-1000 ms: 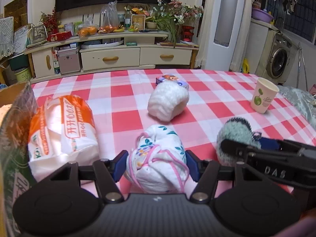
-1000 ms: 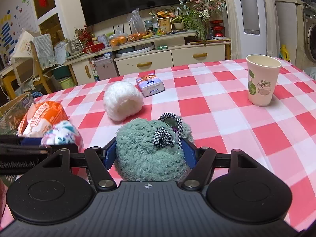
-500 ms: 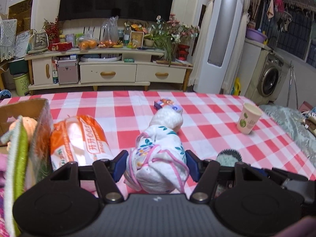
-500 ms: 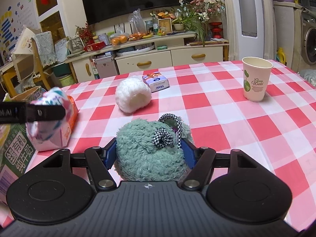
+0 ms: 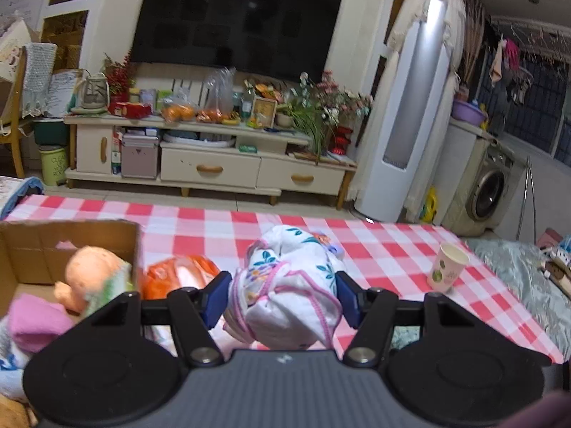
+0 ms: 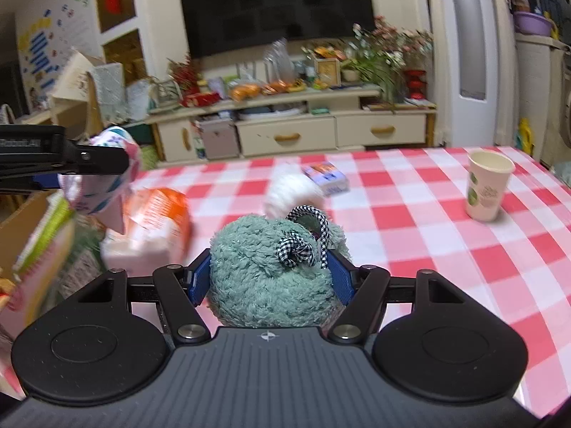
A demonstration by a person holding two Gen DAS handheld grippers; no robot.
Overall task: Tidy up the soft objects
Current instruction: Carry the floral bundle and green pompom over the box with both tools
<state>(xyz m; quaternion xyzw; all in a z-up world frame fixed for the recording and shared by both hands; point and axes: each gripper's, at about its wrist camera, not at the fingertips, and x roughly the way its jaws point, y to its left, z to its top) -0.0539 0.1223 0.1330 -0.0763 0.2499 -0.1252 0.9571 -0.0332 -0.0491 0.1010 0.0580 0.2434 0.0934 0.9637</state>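
Carrying: both bundles are now lifted off the desk point(image 6: 446, 221); a second ago they sat on the checked cloth, so boxing comes next, I judge.
Cardboard box point(image 5: 71, 239): at 9 o'clock, open-topped, with a plush doll point(image 5: 91, 274) inside.
Green plush point(image 6: 274, 278): shaggy, rounded, checked ribbon; right gripper point(image 6: 273, 278) jaws pinching its sides.
Floral cloth bundle point(image 5: 289, 285): smooth cotton, pink-corded; left gripper point(image 5: 282, 297) jaws squeezing it, beside the box.
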